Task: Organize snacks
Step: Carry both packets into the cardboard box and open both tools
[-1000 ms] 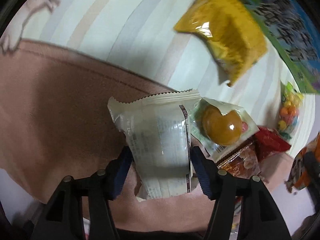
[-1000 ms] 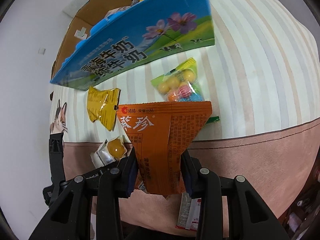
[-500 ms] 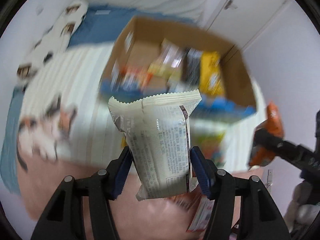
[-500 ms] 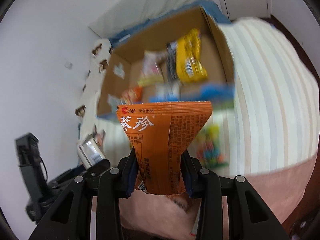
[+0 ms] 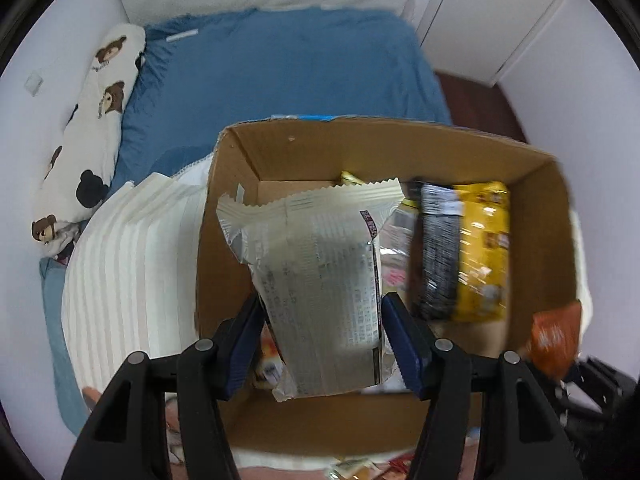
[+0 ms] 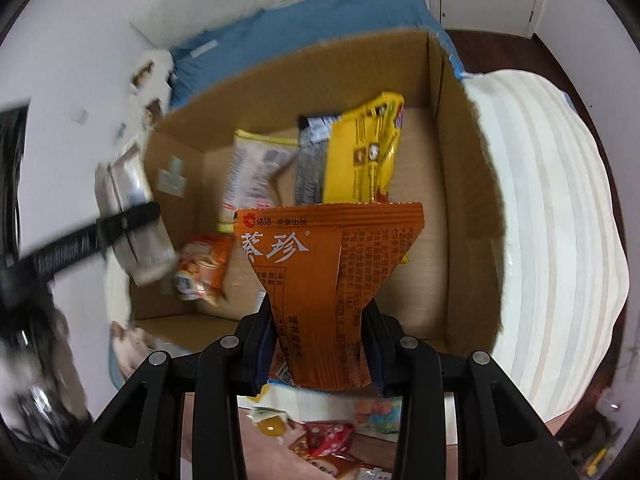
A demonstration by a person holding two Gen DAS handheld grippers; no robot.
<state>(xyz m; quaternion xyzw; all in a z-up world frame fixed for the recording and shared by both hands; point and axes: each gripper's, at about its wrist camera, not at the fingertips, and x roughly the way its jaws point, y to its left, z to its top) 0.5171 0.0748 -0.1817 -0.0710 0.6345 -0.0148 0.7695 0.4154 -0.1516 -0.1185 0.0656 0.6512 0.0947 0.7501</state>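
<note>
My left gripper is shut on a white snack packet and holds it over the open cardboard box. My right gripper is shut on an orange snack packet above the same box. Inside the box lie a yellow packet, a black-and-silver packet, a pale packet and a small orange packet. The left gripper with its white packet shows at the left of the right wrist view. The orange packet shows at the right edge of the left wrist view.
The box stands on a striped white blanket on a bed with a blue sheet. A bear-print pillow lies at the left. Several loose snacks lie on pink fabric below the box. White cupboard doors stand behind.
Both grippers have risen from the blanket with their packets and swung over the open box. The loose snacks on the blanket have dropped out of the left wrist view.
</note>
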